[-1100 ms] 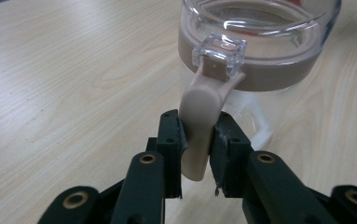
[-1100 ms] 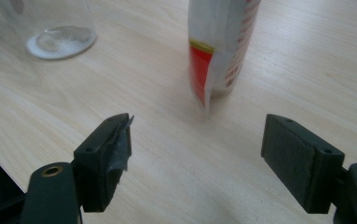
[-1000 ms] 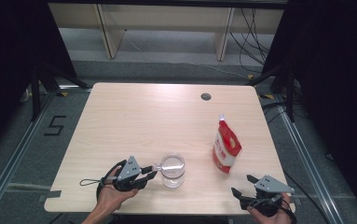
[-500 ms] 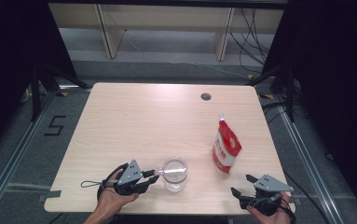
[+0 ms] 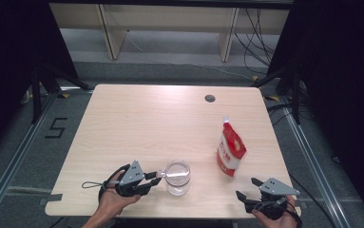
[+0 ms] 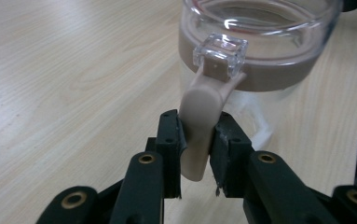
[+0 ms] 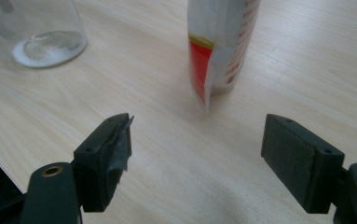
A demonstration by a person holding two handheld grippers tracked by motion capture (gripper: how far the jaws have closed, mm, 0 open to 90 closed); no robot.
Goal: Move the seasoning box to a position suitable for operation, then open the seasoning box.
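In the high view, the left gripper [image 5: 155,178] lies low on the light wooden table [image 5: 170,118], its jaws closed on a beige clasp tab that sticks out from the rim of a clear glass jar [image 5: 177,176]. The jar stands upright just past the fingertips, near the front edge. The right gripper [image 5: 250,198] rests at the front right corner with its jaws spread and nothing between them. A red-and-white stand-up pouch [image 5: 230,152] stands ahead of those fingers and slightly to their left, apart from them and from the jar.

In the left gripper view, the two black pads [image 6: 169,140] pinch the beige clasp tab [image 6: 199,121] from both sides in a narrow hold. The tab rises from between the pads to a small clear plastic block [image 6: 220,55] seated against the jar's brown sealing band [image 6: 278,77], directly ahead of the fingertips. The jar's mouth looks open at the top; whether a lid hangs behind it I cannot tell.

In the right gripper view, the jaws stand wide, with bare table between them. The pouch [image 7: 220,46] stands upright straight ahead of the gap, out of reach of the pads [image 7: 297,158]. Beyond the left finger is the jar's base [image 7: 50,44], holding a thin layer of white powder.

My judgement: the jar is steadied and holds only a little powder. Taking the pouch and pouring from it appear to remain.
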